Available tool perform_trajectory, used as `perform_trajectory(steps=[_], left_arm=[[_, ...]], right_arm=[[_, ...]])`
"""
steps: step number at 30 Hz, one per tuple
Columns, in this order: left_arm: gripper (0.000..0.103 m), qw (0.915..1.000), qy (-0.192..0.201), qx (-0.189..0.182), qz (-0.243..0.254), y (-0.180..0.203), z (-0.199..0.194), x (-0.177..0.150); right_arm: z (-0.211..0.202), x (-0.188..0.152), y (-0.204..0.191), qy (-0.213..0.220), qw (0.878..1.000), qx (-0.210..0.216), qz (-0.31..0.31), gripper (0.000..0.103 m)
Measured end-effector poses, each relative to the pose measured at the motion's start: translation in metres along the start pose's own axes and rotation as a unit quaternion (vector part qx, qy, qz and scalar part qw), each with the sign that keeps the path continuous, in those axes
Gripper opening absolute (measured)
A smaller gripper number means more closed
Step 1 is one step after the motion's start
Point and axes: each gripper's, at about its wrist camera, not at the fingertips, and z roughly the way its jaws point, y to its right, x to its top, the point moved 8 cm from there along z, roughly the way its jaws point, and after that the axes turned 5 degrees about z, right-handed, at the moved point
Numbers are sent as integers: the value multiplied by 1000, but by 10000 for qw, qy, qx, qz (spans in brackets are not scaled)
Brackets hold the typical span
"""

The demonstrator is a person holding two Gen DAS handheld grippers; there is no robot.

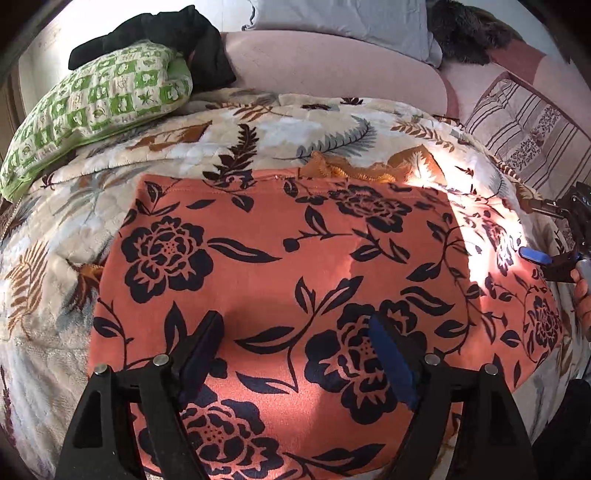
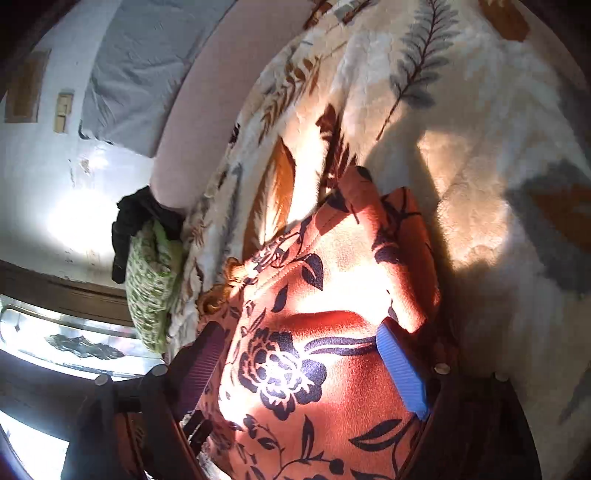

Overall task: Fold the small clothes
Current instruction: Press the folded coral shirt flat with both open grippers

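Note:
An orange garment with dark floral print (image 1: 280,266) lies spread flat on a leaf-patterned blanket (image 1: 280,122) on a bed. My left gripper (image 1: 295,354) hovers open over the garment's near part, with its blue-padded fingers wide apart and nothing between them. My right gripper (image 2: 303,365) is open over the garment's right edge (image 2: 332,280), where the cloth is bunched and lit by sun. The right gripper also shows at the right edge of the left wrist view (image 1: 546,254), beside the garment's right side.
A green checked pillow (image 1: 96,110) with a black garment (image 1: 166,40) on it lies at the back left. A pink headboard cushion (image 1: 325,62), a grey pillow (image 1: 343,18) and a striped pillow (image 1: 532,125) are behind the blanket.

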Motion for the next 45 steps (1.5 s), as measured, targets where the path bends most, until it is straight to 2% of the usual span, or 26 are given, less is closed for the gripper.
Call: perform_trajectory(steps=[1, 4, 6, 9, 12, 13, 15, 16, 17, 19, 22, 23, 24, 25, 27, 28, 30, 31, 33, 35, 38, 40, 42, 43, 44, 45], left_arm=[[81, 10000, 59, -31, -22, 1, -4, 3], [81, 9994, 257, -179, -147, 7, -15, 15], [81, 9986, 325, -374, -202, 16, -17, 20], [82, 9982, 293, -515, 32, 35, -9, 21], [82, 9988, 9, -466, 133, 40, 12, 11], [82, 9988, -104, -459, 114, 40, 20, 6], [83, 9990, -53, -406, 194, 41, 24, 2], [86, 9989, -8, -393, 269, 42, 24, 2], [86, 9987, 1, -385, 326, 44, 24, 1], [88, 9986, 32, -352, 397, 46, 25, 1], [89, 9984, 75, -345, 437, 46, 26, 1], [89, 9985, 66, -323, 444, 47, 27, 1], [90, 9985, 33, -302, 448, 47, 27, 2], [90, 9985, -12, -283, 467, 48, 27, 2], [90, 9984, -73, -330, 461, 48, 22, 3], [90, 9984, -56, -382, 411, 47, 17, 3], [90, 9987, 39, -422, 285, 42, 5, 4], [90, 9987, 111, -444, 222, 40, -2, 4], [90, 9984, 214, -502, 115, 35, -17, 2], [90, 9981, 280, -545, 18, 29, -30, -4], [90, 9975, 386, -553, -190, 17, -43, -14], [90, 9976, 262, -525, -358, 10, -36, -21], [90, 9979, -21, -485, -433, 6, -20, -31], [90, 9980, -197, -404, -435, 4, -11, -37], [90, 9982, -254, -353, -420, 2, -7, -41], [90, 9985, -191, -362, -373, 2, -9, -42]], right_arm=[[-13, 0, -2, 98, 9999, -102, -85, 88], [-46, 7, -2, 348, 9993, 117, -98, 88], [-52, 19, 5, 391, 9991, 163, 39, 89], [-37, 30, 12, 132, 9999, 19, 6, 89], [-13, 40, 15, -108, 9994, -242, -229, 88], [-3, 41, 19, -250, 9981, -459, -312, 86], [13, 40, 23, -429, 9938, -863, -547, 70], [16, 40, 24, -479, 9910, -1056, -665, 47], [18, 39, 22, -561, 9893, -1133, -727, 15], [15, 38, 11, -510, 9859, -1236, -1004, 14], [4, 39, -13, -74, 9763, -1478, -1578, 13], [6, 41, -12, 55, 9678, -1734, -1822, 13], [16, 41, -4, -25, 9611, -1985, -1921, 13], [28, 41, 12, -232, 9605, -2112, -1800, 13], [23, 45, 17, -36, 9731, -1738, -1511, 18], [15, 46, 17, 15, 9797, -1575, -1240, 25], [-3, 40, 14, -40, 9847, -1421, -1004, 54], [-17, 37, 11, 75, 9855, -1379, -988, 79], [-47, 24, 4, 268, 9910, -1015, -826, 83], [-63, -2, 6, -73, 9964, -672, -519, 83], [-71, -46, 18, -429, 9957, -695, -432, 83], [-67, -69, 32, -609, 9943, -773, -403, 83], [-56, -84, 39, -796, 9944, -648, -255, 77], [-48, -91, 35, -934, 9930, -631, -343, 43], [-42, -98, 31, -1058, 9895, -835, -515, 18], [-43, -101, 23, -970, 9864, -1066, -795, 18]])
